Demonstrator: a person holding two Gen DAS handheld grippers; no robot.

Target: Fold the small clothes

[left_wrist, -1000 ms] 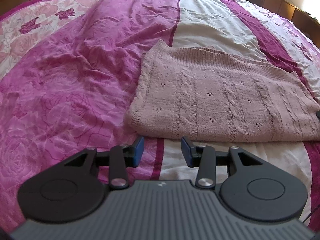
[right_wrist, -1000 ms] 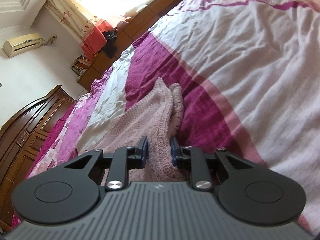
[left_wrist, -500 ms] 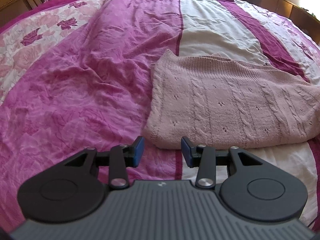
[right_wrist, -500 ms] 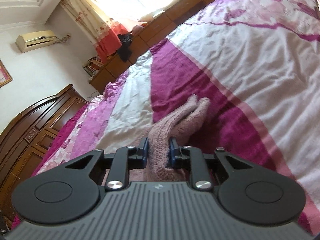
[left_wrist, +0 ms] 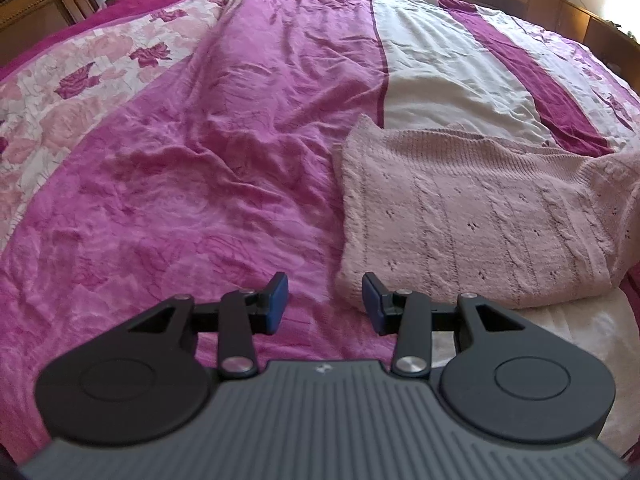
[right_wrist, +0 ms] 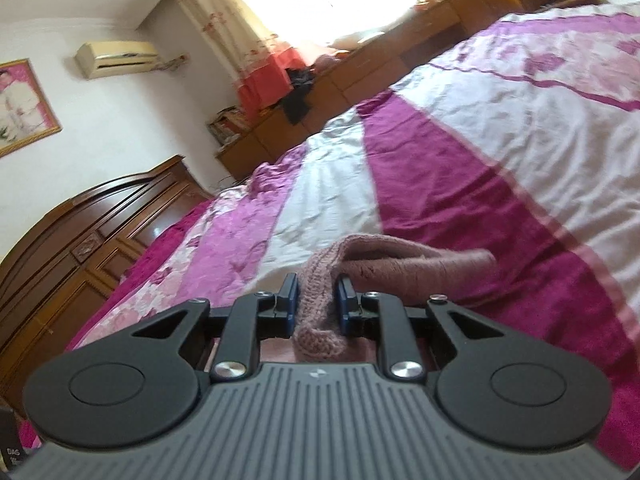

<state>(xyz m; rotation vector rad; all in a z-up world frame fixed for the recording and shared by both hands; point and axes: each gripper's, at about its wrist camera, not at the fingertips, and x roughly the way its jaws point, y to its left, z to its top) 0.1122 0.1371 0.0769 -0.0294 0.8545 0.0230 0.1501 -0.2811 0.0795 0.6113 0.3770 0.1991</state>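
A pale pink cable-knit sweater (left_wrist: 472,216) lies folded on the bed, right of centre in the left wrist view, its right end lifted and curled over. My left gripper (left_wrist: 324,296) stands open just short of the sweater's near left corner, nothing between its blue pads. In the right wrist view my right gripper (right_wrist: 316,304) is shut on a bunched edge of the same sweater (right_wrist: 400,264), which rises off the bed and drapes forward past the fingers.
The bed is covered by a quilt (left_wrist: 200,160) in magenta, white and floral stripes. A dark wooden headboard (right_wrist: 80,240) stands at the left, low wooden cabinets (right_wrist: 400,60) run along the far side under a bright window, and an air conditioner (right_wrist: 116,58) hangs on the wall.
The right gripper has lifted the sweater's edge higher and carried it leftwards, so the right end now curls over. The left gripper has shifted left towards the sweater's near left corner, still open.
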